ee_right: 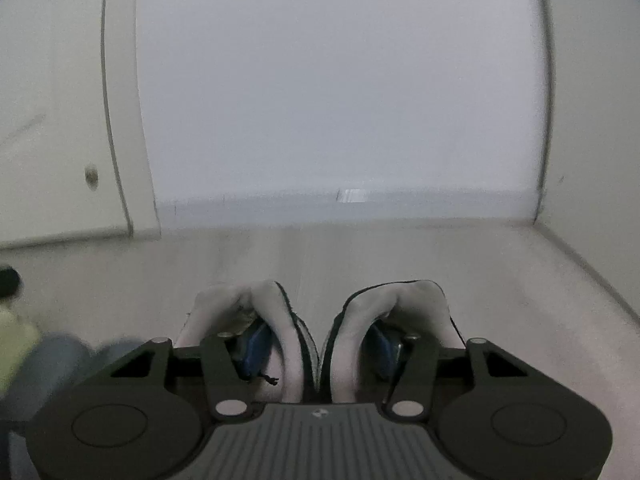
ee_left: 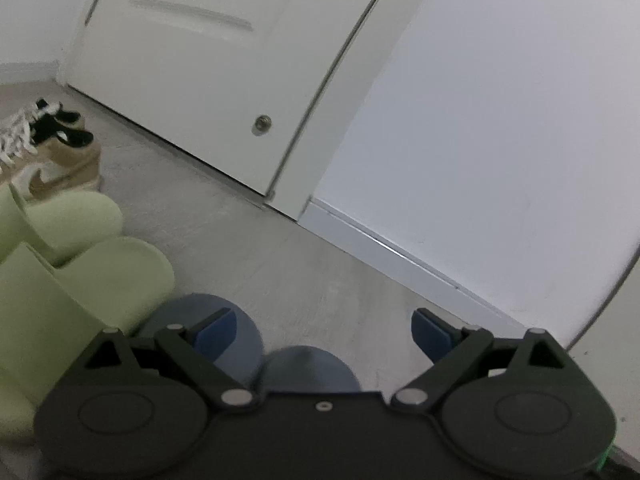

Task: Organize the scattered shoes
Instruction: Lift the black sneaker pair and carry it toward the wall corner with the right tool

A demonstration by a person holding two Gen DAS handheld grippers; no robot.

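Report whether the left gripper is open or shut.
Open. The left gripper has its blue pads spread wide apart, with bare floor between them and nothing pinched.

Home entryway, by my read. Pale floor [ee_left: 304, 264], white door [ee_left: 192, 80] with small round knob [ee_left: 261, 124], plain wall and baseboard [ee_left: 400, 256]. Green slippers [ee_left: 80, 264], blue slippers [ee_left: 240, 344], tan sneakers [ee_left: 52, 160] line the floor beside me.

Left wrist view: low over the floor [ee_left: 304, 264], rolled, facing a white door [ee_left: 192, 80] and wall [ee_left: 500, 120]. Right wrist view: low, level, squarely facing the same wall [ee_right: 340, 100] at close range. Both share the door, wall and blue slippers [ee_left: 308, 368].
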